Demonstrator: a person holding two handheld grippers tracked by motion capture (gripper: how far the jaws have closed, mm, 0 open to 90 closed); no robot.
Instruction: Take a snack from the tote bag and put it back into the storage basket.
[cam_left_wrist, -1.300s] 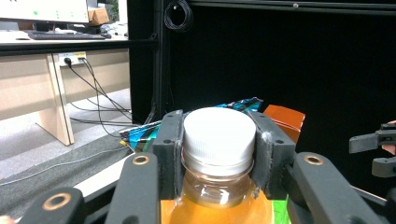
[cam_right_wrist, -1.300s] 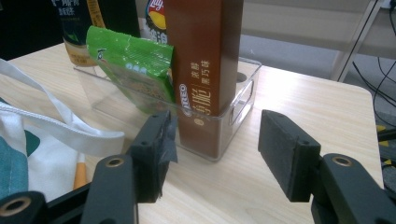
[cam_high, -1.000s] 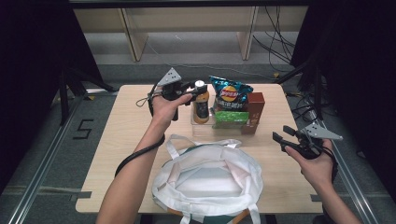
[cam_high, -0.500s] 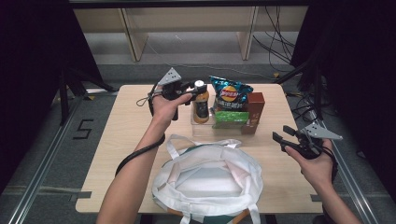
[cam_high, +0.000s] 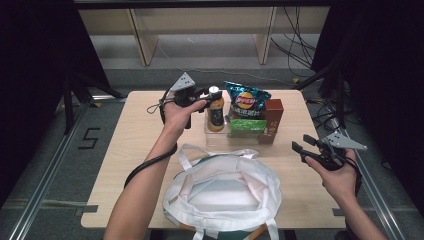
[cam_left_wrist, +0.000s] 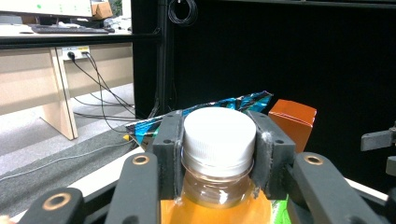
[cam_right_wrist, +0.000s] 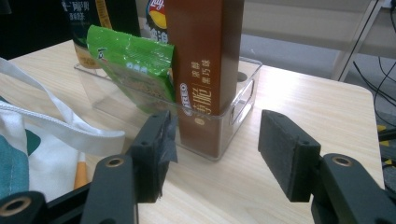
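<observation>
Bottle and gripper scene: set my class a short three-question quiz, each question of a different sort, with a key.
1. True or false: the left gripper has its jaws closed around the white cap of the orange bottle.
2. Which thing stands in the clear bin nearest the right gripper? A) brown box B) chip bag C) green packet
3. Fill in: the white tote bag lies on the ____.

Key: 1 true; 2 A; 3 table.
</observation>
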